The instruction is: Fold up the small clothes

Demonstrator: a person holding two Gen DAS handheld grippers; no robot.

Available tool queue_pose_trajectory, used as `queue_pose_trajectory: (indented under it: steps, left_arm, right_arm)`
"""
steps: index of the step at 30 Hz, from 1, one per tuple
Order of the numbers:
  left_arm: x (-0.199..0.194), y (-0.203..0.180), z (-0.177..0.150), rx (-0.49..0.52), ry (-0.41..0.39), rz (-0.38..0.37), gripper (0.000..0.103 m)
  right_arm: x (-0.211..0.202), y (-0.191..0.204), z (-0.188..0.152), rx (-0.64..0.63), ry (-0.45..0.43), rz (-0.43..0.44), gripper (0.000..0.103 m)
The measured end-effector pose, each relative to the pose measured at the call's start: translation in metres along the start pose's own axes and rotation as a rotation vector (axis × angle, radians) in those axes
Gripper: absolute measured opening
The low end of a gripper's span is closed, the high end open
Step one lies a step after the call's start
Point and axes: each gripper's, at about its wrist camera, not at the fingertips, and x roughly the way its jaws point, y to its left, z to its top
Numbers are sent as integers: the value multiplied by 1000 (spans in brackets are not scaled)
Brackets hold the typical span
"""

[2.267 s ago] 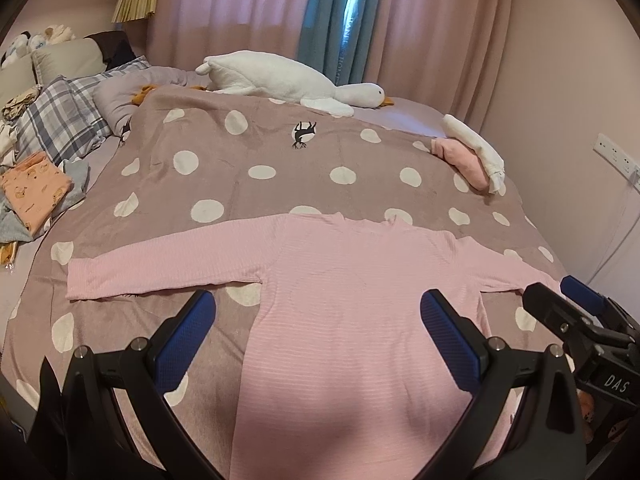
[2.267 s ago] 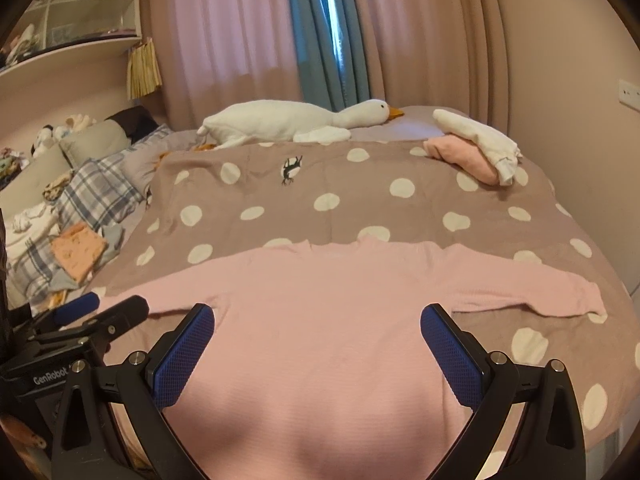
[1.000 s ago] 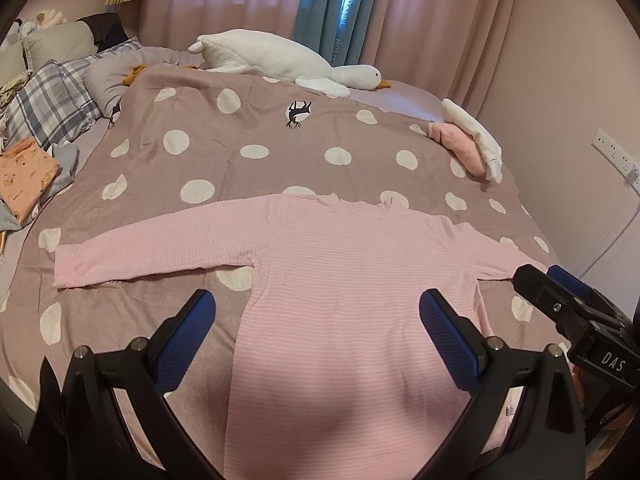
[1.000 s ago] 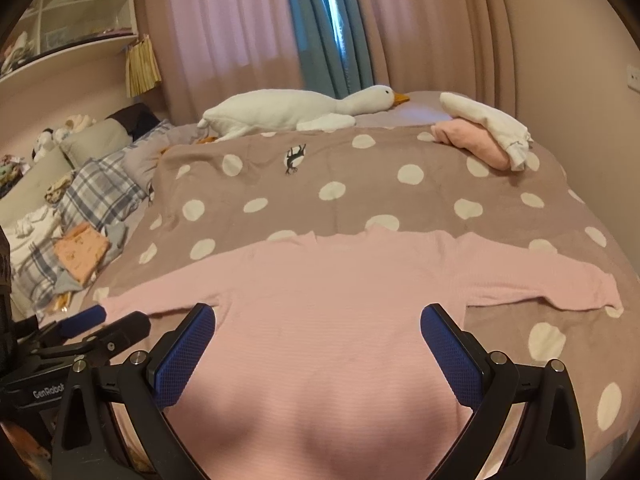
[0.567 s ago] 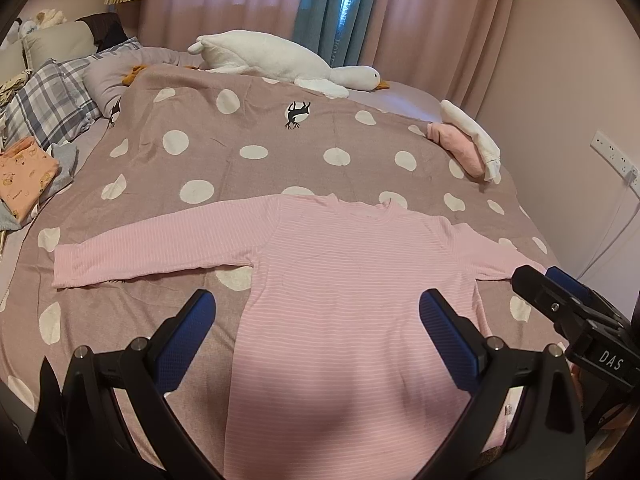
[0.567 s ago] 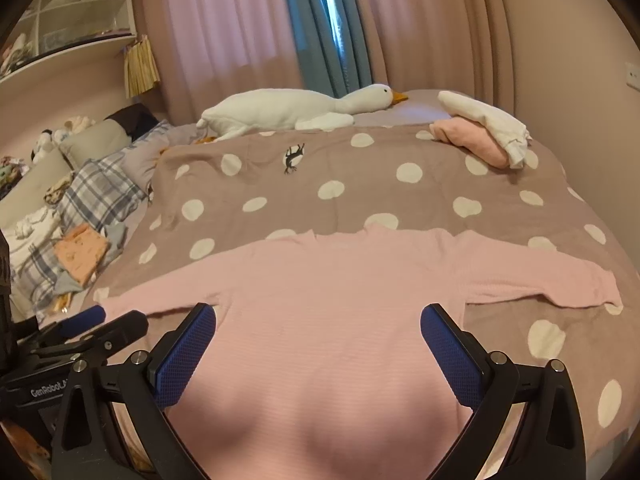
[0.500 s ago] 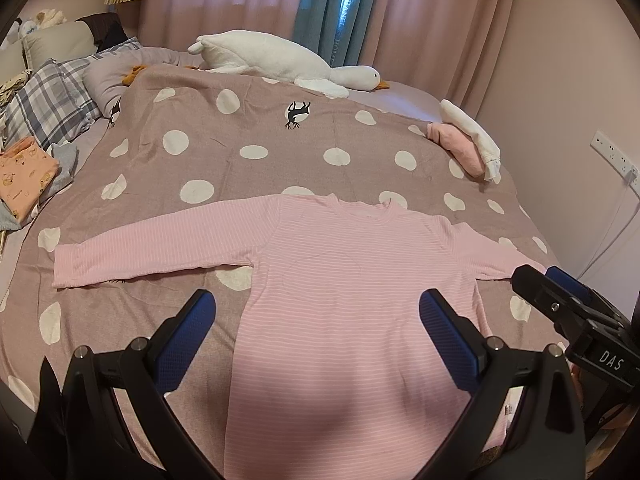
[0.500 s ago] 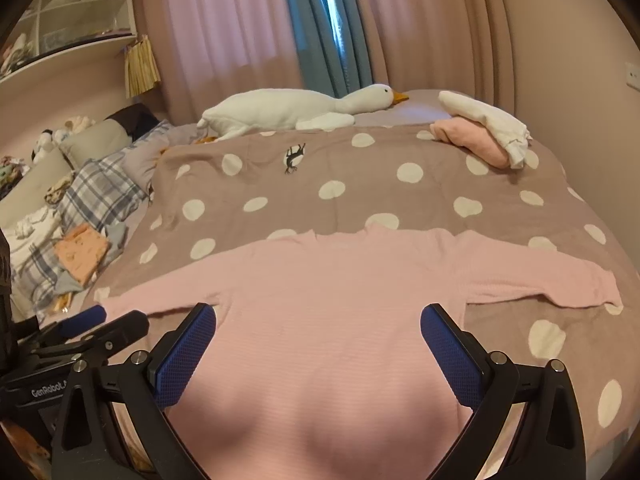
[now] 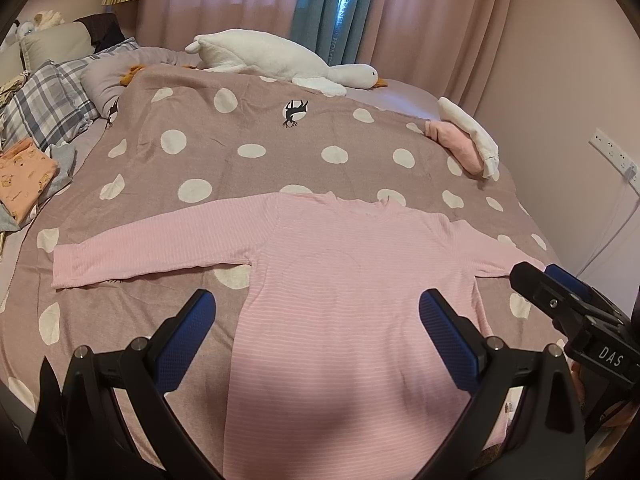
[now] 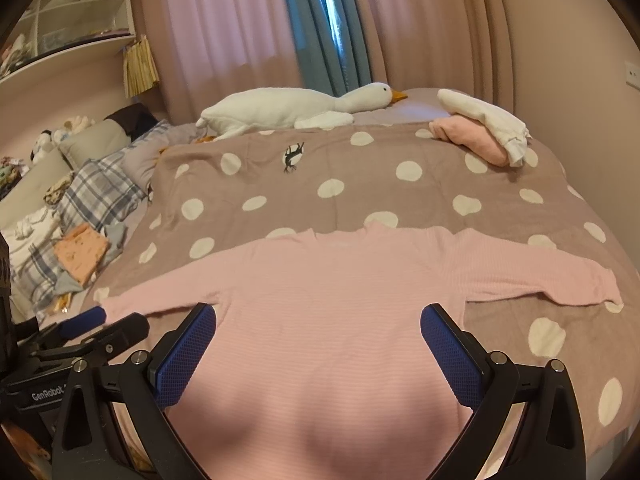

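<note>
The left tool fills the bottom of the left wrist view, its two blue-padded fingers spread wide and holding nothing. The right tool sits the same way at the bottom of the right wrist view, wide open and empty. Each hovers over the lower part of a pink shirt, not visibly touching it. The shirt lies flat in the centre and lower half of both frames on a brown blanket with white dots, both sleeves stretched out sideways. A white goose toy lies along the top of the bed. Folded pink and white clothes sit at the upper right. An orange garment lies at the left edge.
</note>
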Motion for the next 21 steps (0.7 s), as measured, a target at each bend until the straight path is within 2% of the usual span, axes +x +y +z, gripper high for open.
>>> queue_pose_trajectory:
  steps: [21]
  left_arm:
    - [6,3,-2,-3,11,-7,101]
  right_arm:
    - [-1,-3,-4,14,1,-2,102]
